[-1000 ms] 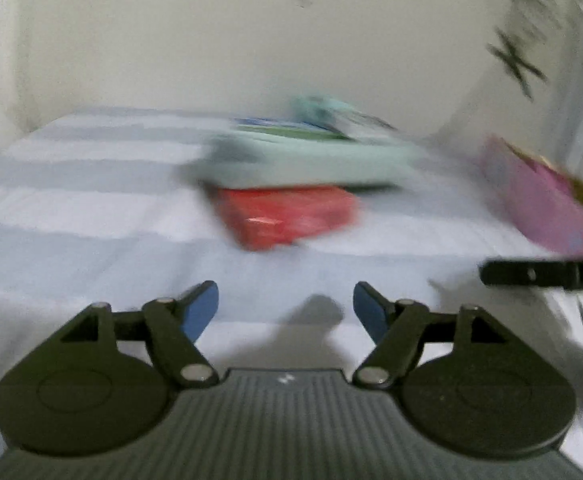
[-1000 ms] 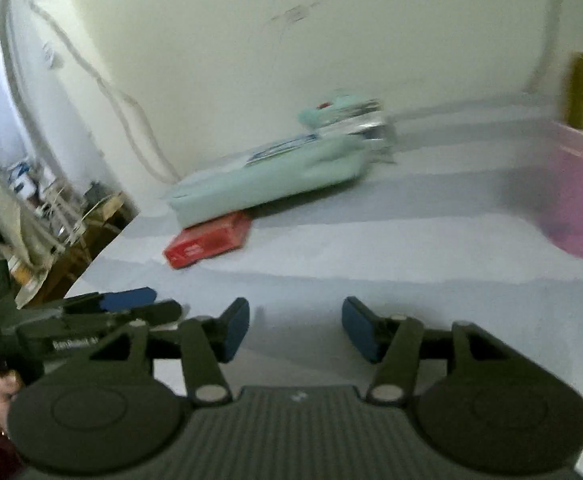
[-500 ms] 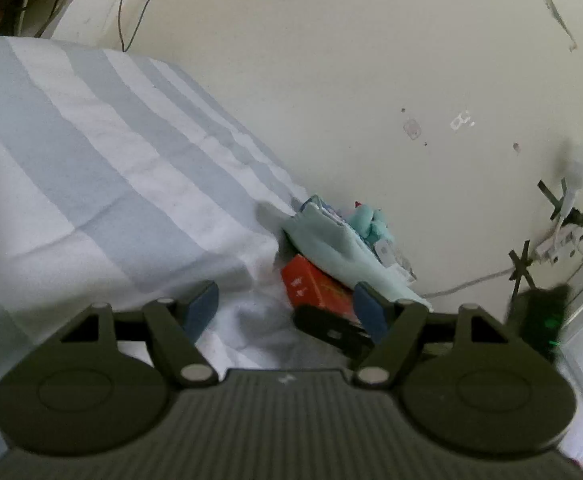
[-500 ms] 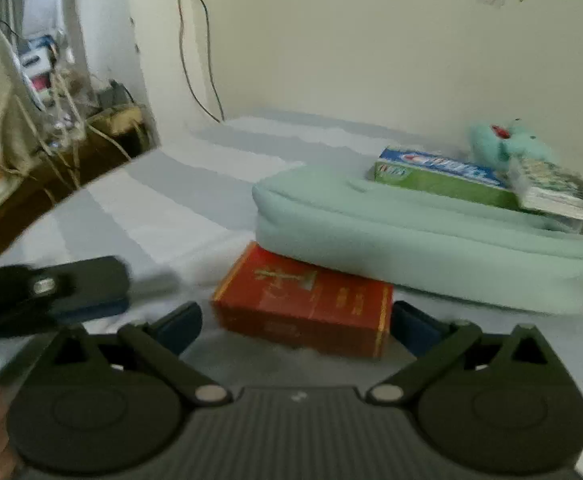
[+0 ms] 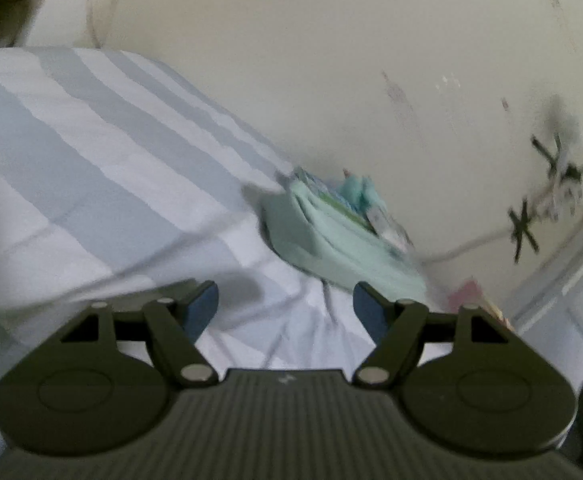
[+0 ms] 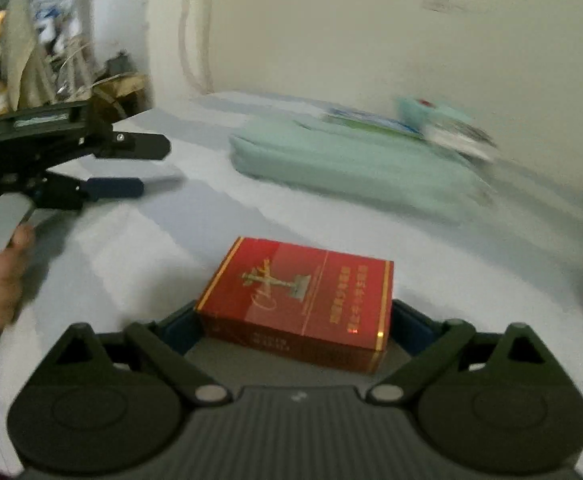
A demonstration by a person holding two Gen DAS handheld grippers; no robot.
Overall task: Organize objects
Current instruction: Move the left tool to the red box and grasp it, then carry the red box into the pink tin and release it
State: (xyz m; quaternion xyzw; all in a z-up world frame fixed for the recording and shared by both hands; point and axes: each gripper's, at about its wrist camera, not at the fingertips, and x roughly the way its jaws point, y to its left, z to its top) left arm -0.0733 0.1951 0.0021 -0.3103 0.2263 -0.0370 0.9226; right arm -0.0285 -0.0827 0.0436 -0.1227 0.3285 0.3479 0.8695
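Between the right gripper (image 6: 294, 326) fingers, clamped, one red box (image 6: 305, 300); left gripper (image 5: 285, 310) fingers apart, empty.

The red box (image 6: 305, 300) with gold edges and gold print lies flat on the striped sheet, between the two blue pads. Behind it, well apart, the mint green pouch (image 6: 351, 164) lies flat near the wall, with a toothpaste box (image 6: 371, 122) on top.
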